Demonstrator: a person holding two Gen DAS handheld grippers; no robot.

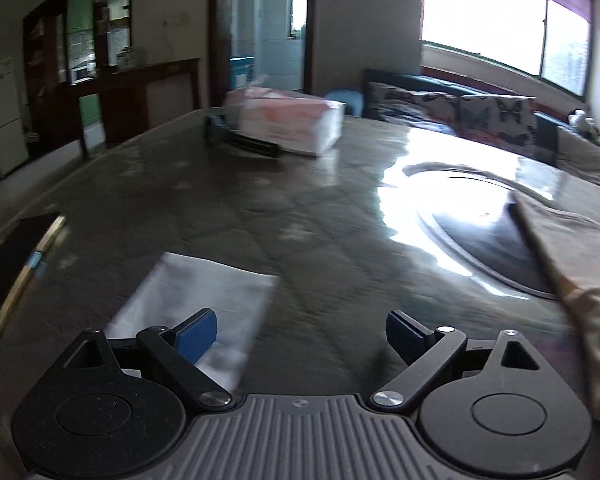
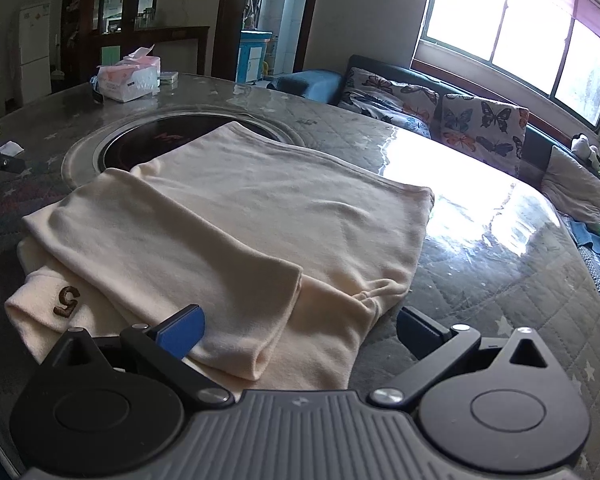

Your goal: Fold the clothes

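The cream garment point(image 2: 236, 232) lies folded on the table point(image 2: 500, 248), just beyond the right gripper point(image 2: 300, 330); both grippers' jaws are apart, empty. Pinch its near edge squarely, lifting both layers together.

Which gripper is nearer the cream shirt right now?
Right. The right gripper hangs open directly over the near edge of the shirt. The left gripper is open over bare table, the shirt off to its right.
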